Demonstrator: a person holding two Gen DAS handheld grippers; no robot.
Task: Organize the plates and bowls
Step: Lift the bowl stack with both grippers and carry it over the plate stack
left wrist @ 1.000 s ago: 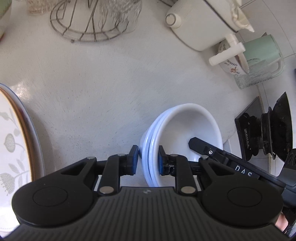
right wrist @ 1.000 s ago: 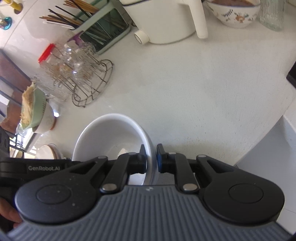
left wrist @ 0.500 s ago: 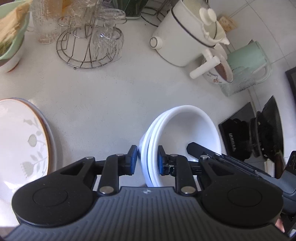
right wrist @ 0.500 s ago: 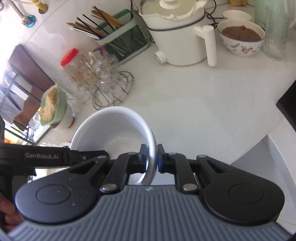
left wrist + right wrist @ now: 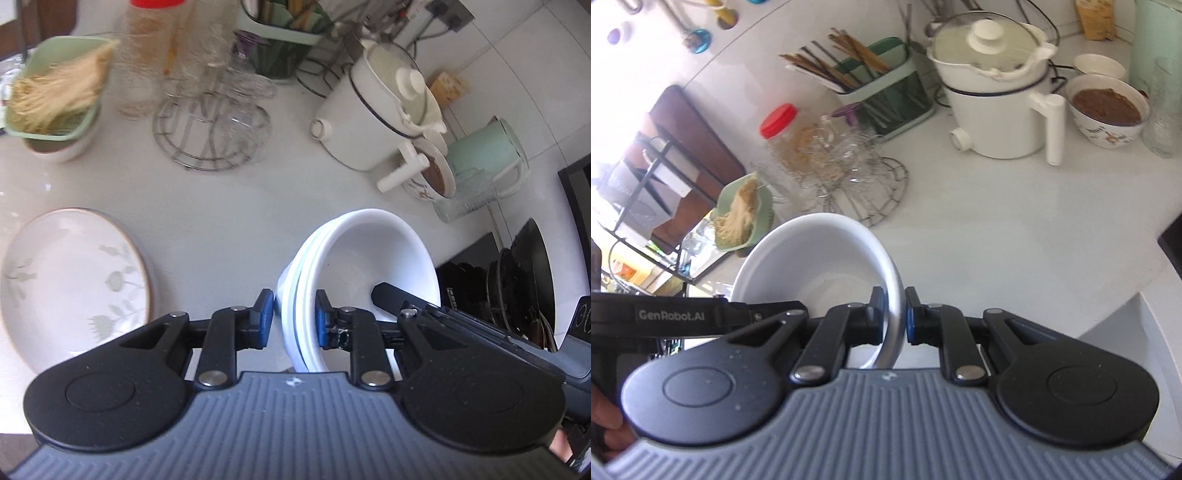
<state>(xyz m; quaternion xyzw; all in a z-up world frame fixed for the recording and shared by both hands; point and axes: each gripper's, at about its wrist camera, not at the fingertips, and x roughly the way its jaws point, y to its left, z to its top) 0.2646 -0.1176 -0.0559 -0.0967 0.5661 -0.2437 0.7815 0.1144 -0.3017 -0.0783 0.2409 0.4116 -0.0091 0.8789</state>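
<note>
Because nested white bowls (image 5: 354, 273) slip apart easily, the left gripper (image 5: 293, 317) pinched the stack's near rim and the right gripper (image 5: 894, 317) clamped the opposite rim, stack aloft, floral plate (image 5: 74, 284) at nine o'clock.

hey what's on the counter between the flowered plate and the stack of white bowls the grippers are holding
Nothing: in the left wrist view, only bare white counter lies between the flowered plate and the stack of white bowls.

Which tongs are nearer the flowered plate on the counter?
Left. The left tongs hold the white bowls right beside the flowered plate; the right tongs grip the bowls' far rim.
</note>
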